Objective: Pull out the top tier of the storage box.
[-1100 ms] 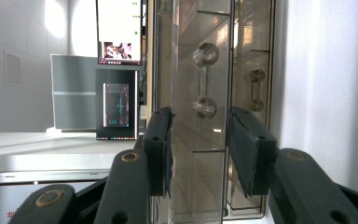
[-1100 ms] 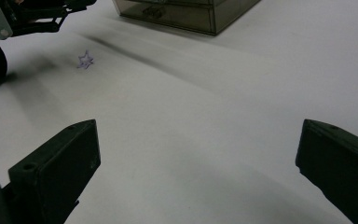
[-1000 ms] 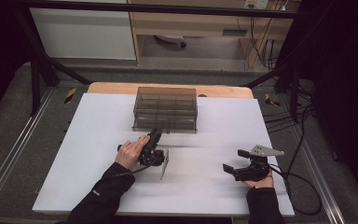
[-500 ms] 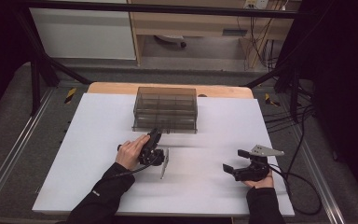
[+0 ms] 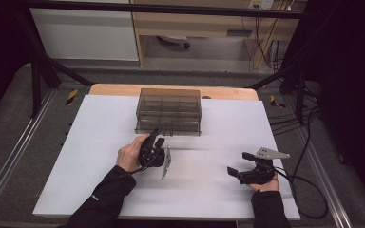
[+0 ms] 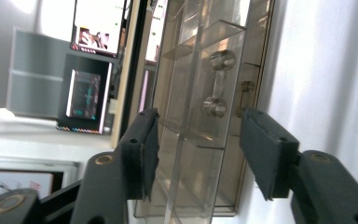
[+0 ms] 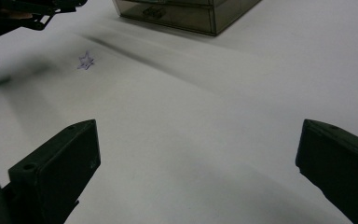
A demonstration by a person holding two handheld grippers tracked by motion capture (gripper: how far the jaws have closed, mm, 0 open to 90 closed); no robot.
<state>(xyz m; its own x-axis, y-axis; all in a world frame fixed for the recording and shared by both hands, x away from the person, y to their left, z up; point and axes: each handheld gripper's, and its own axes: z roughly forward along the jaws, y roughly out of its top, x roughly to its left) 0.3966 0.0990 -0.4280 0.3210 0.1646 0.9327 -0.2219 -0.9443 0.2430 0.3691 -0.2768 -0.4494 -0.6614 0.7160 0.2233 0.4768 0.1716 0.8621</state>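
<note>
A smoky clear drawer cabinet [image 5: 168, 111] stands at the back middle of the white table [image 5: 95, 156]. My left gripper [image 5: 157, 137] lies rolled on its side just in front of it and points at its drawer fronts. In the left gripper view the cabinet [image 6: 200, 93] and two clear knobs [image 6: 213, 106] show beyond my left gripper [image 6: 198, 149]. Its jaws have just been opening, and nothing is pressed between the pads. My right gripper [image 5: 239, 164] rests at the front right, open and wide apart [image 7: 198, 140] over bare table, with the cabinet [image 7: 186, 11] far ahead.
A small purple star mark [image 7: 86, 60] sits on the table between the two grippers. A cable [image 5: 309, 190] trails off the right gripper toward the table's right edge. Dark frame posts and shelving stand beyond the back edge.
The left hand has shifted only slightly in front of the cabinet. The right gripper has kept still.
</note>
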